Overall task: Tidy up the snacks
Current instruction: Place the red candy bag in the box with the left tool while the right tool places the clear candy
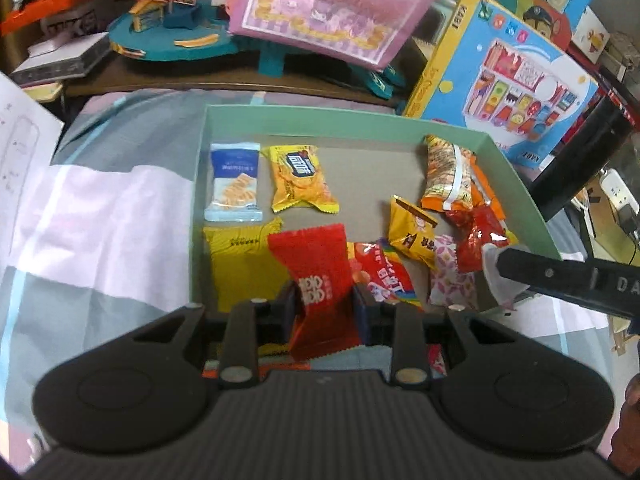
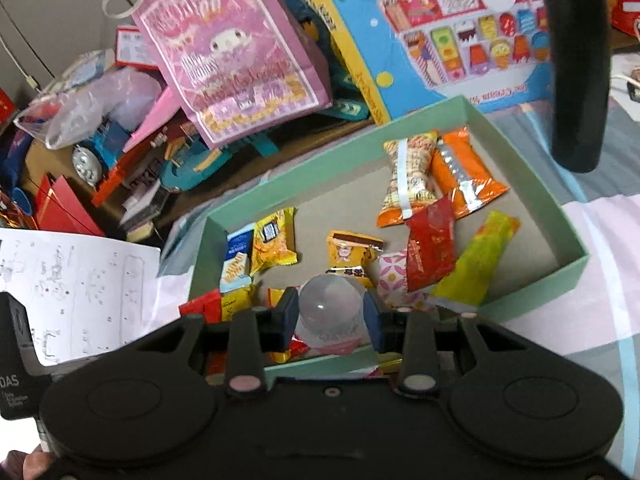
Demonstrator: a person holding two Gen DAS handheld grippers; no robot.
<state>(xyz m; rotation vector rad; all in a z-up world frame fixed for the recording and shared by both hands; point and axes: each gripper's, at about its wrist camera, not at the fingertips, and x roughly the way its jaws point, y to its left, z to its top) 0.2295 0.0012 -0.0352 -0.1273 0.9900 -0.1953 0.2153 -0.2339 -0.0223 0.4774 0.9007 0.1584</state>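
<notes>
Right, you've got both grippers loaded. Left gripper (image 1: 325, 304) is clamped on the red wrapped snack (image 1: 316, 276): the pads pinch it across its middle, and its long axis runs roughly along the fingers, the top flaring out above the tips and the tail hanging back toward the body. Right gripper (image 2: 331, 312) is clamped on a clear round capsule (image 2: 330, 306), which fills the gap between the pads. Both loads hang over the near edge of the mint green box (image 1: 304, 114), which sits on the striped bedding (image 1: 100, 200). Inside it: the blue-white cracker pack (image 1: 234, 182) and the yellow biscuit pack (image 1: 298, 180) lie side by side at the far left, long axes pointing away from you, and a larger yellow pack (image 1: 234, 260) sits just nearer. The rest is a loose heap on the right; the tall orange-striped pack (image 1: 446, 176) stands out there. The bare floor is the far middle, straight ahead of your left gripper, which is the nearer one to the tidy left row. My read: to continue that row, the red snack goes forward into that gap, already about parallel to its neighbours. The capsule is round, so expect it to roll unless it lands against a wall or another pack.
</notes>
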